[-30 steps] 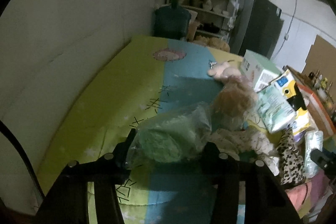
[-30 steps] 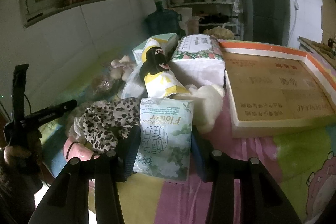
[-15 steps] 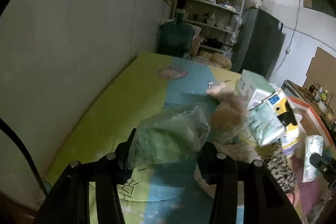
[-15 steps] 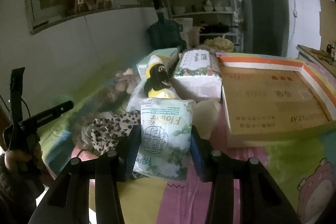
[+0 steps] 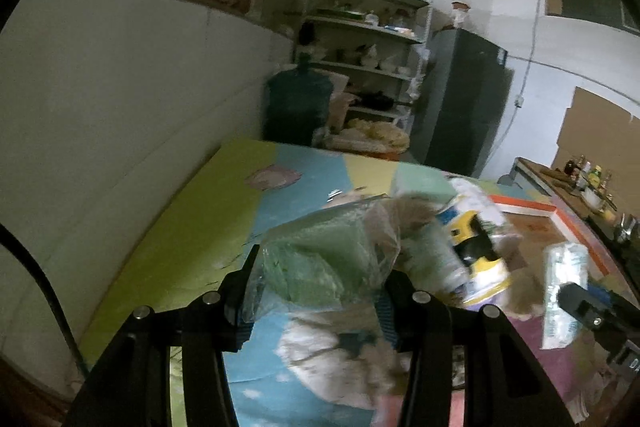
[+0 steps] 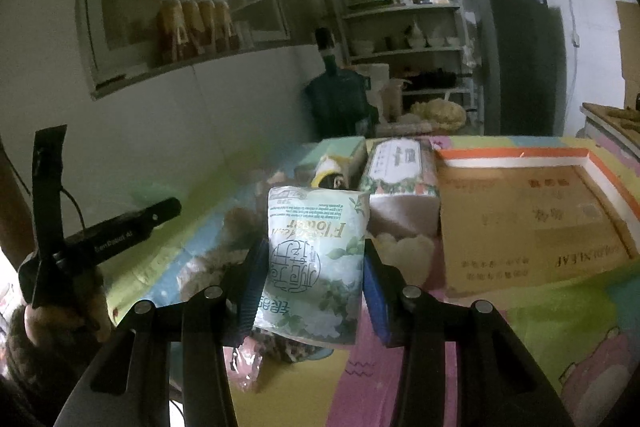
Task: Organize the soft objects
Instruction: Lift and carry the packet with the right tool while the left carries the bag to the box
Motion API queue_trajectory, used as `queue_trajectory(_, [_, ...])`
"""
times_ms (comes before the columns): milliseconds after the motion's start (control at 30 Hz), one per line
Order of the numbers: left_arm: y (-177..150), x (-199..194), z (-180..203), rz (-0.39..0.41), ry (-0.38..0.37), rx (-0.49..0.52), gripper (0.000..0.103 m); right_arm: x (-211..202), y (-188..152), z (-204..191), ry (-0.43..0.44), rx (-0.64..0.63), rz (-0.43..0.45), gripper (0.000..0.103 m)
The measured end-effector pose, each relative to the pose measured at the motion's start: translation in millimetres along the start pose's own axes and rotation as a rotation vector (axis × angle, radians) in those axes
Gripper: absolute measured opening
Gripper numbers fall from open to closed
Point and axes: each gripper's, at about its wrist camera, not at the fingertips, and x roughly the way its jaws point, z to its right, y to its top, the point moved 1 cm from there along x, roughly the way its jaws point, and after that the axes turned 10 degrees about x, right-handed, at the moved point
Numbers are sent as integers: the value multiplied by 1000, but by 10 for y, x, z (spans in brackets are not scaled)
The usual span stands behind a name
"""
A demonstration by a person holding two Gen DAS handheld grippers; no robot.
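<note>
Tissue pack [image 6: 314,259] sits clamped between the pads of my right gripper [image 6: 312,279], lifted above the pile of soft things on the mat [image 6: 540,339]. My left gripper [image 5: 316,279] pinches a clear bag of green stuff [image 5: 320,259], also held off the mat. I judge both holds risky: the bag's film is slick and loose, so it could slide out if I swing fast. The tissue pack is squashy and could fold and drop. Carrying both near the open cardboard box [image 6: 532,223], I might clip its raised rim.
</note>
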Motion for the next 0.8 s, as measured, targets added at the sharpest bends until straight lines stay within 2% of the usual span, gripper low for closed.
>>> queue_trajectory(367, [248, -45, 559, 37, -52, 78, 50, -133, 163, 114, 2, 3, 53, 46])
queue_trajectory(800, [504, 45, 1189, 76, -136, 120, 49, -328, 402, 424, -44, 4, 136, 46])
